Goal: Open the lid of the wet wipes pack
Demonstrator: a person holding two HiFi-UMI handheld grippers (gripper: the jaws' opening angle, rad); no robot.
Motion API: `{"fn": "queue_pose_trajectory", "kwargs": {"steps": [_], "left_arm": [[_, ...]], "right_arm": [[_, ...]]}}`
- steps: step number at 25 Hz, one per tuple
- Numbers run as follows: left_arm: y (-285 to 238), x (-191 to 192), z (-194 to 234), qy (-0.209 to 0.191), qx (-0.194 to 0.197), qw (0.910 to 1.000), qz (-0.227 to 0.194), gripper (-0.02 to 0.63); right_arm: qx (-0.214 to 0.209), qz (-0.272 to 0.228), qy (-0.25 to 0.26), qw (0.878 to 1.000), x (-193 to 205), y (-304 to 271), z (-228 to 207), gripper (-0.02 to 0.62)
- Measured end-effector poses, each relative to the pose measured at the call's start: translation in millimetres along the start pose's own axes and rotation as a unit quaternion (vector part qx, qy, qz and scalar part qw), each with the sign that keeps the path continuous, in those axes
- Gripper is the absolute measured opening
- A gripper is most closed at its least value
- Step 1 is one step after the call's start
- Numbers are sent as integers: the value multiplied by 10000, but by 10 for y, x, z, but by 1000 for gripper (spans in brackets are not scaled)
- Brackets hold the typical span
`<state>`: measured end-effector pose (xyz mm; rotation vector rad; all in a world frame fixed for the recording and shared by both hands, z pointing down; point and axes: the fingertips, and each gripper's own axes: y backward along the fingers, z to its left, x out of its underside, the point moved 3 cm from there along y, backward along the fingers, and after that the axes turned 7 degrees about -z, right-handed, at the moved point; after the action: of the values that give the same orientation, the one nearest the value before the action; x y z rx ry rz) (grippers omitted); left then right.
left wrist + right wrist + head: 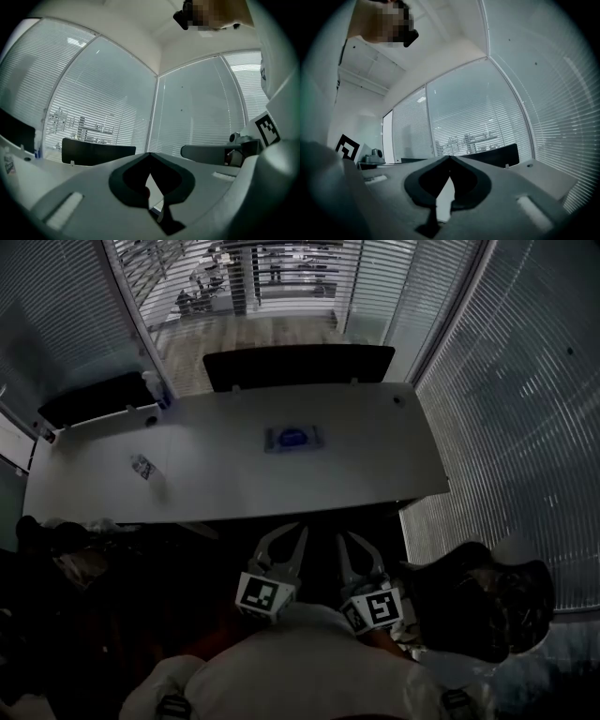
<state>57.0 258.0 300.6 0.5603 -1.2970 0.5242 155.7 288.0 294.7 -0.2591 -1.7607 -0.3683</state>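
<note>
- Sitting flat near the middle of the white table [375, 465], the wet wipes pack [293, 438] is untouched and well apart from both tools. Its lid is too small to make out from the head view, and neither gripper view shows the pack at all.
- First worry, right at the pack: it looks soft and light, and nothing pins it down. A tip prying at the lid could skate the whole pack across the smooth top instead of lifting the flap.
- Second worry: the lid's edge is probably thin. A tip coming in too steep may dent the pack or miss the tab altogether.
- Now the tools. The left gripper [288, 532] has its jaws together with nothing between them. It hangs low, short of the table's near edge.
- The right gripper [356, 542] sits just beside it, jaws likewise pressed together and empty. If a pinch on the tab is wanted, one must open first, or it only shoves the pack.
- Both point level from below the table's near edge, so a straight reach forward could clip that edge.
- Out on the left lie a small clear item [142, 466] and a bottle [157, 390]. They are well apart from the pack and only matter if it slides that way.
</note>
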Motion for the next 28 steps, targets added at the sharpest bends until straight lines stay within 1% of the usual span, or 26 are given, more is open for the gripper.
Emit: {"fn": "queue_pose_trajectory", "kwargs": {"steps": [10, 14, 17, 22, 28], "left_arm": [[-510, -92, 1001, 107, -64, 9999, 55, 3], [-733, -195, 1359, 165, -67, 9998, 61, 3], [-884, -196, 1618, 189, -44, 9998, 107, 3], [-1087, -242, 1975, 262, -1, 9996, 128, 3], [-1285, -241, 2290, 310, 41, 9995, 91, 3]], "right_arm": [[-7, 154, 200, 9997, 102, -1103, -16, 0], [38, 172, 193, 9997, 66, -1541, -37, 0], [78, 211, 161, 9996, 111, -1830, -60, 0], [64, 359, 320, 9988, 125, -2228, -52, 0], [72, 445, 479, 9978, 205, -2589, -71, 0]]}}
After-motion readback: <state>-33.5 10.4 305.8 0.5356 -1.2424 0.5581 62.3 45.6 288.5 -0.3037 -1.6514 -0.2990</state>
